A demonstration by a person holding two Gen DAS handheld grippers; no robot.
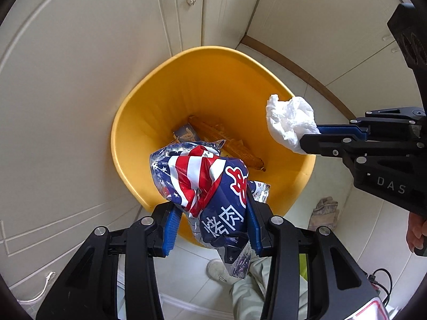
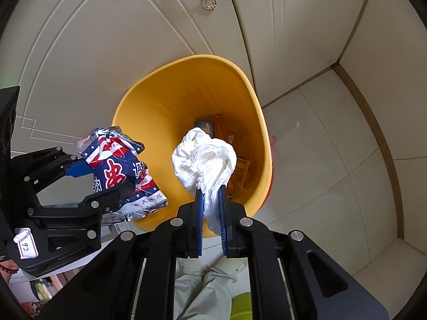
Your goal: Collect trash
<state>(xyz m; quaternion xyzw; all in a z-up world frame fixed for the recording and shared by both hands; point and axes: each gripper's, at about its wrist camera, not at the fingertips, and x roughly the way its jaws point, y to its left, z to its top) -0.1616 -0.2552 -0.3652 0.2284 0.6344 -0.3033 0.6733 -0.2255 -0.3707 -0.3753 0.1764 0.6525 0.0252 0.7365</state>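
Cream panelled cabinet doors [image 2: 149, 53] and pale floor tiles [image 2: 333, 160] surround a yellow plastic bin [image 1: 202, 80] holding old wrappers. Above its near rim, the left claw [image 1: 210, 229] is clamped on a crumpled blue, red and white foil snack bag [image 1: 208, 184]. Over the opening, the right claw [image 2: 212, 200] pinches a wad of white tissue [image 2: 205, 157].
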